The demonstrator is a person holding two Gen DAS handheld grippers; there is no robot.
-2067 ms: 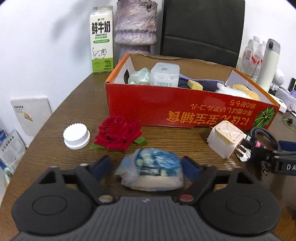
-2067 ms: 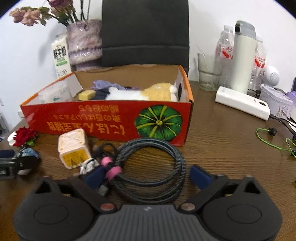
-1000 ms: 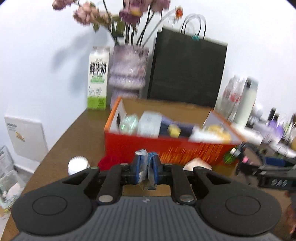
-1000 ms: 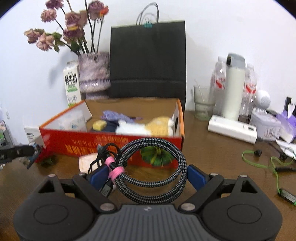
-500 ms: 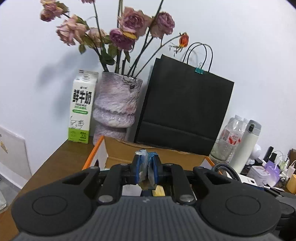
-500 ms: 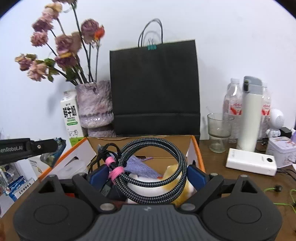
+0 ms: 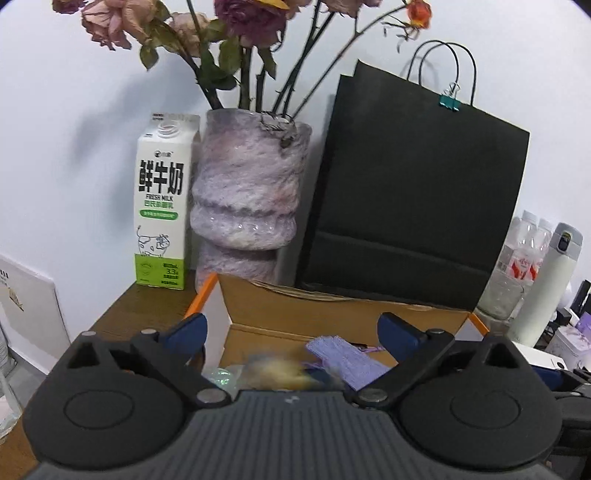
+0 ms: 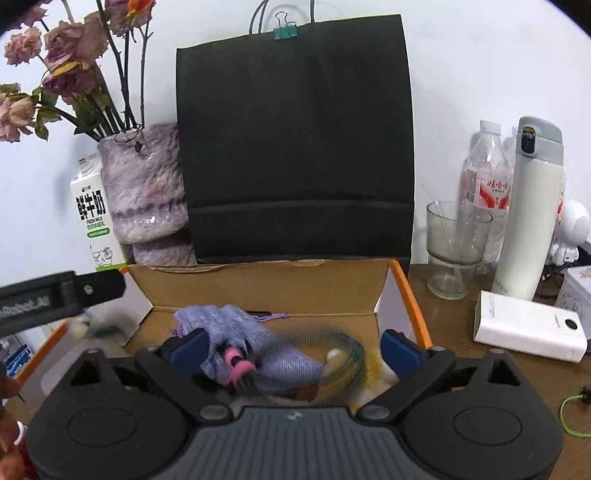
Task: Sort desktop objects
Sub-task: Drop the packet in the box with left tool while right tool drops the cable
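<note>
Both tools are opening over the box [image 8: 384, 284]: the cable [image 8: 332, 365] is dropped from the right tool [image 8: 291, 347], a blurred bundle [image 7: 273, 369] from the left tool [image 7: 291, 328]. Tools should be lifted straight up.

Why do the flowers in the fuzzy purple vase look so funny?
The roses in the mottled purple vase are dried out: the heads droop and the leaves are curled and brown. Otherwise little stands out; the milk carton and black paper bag stand upright behind the cardboard box.
</note>
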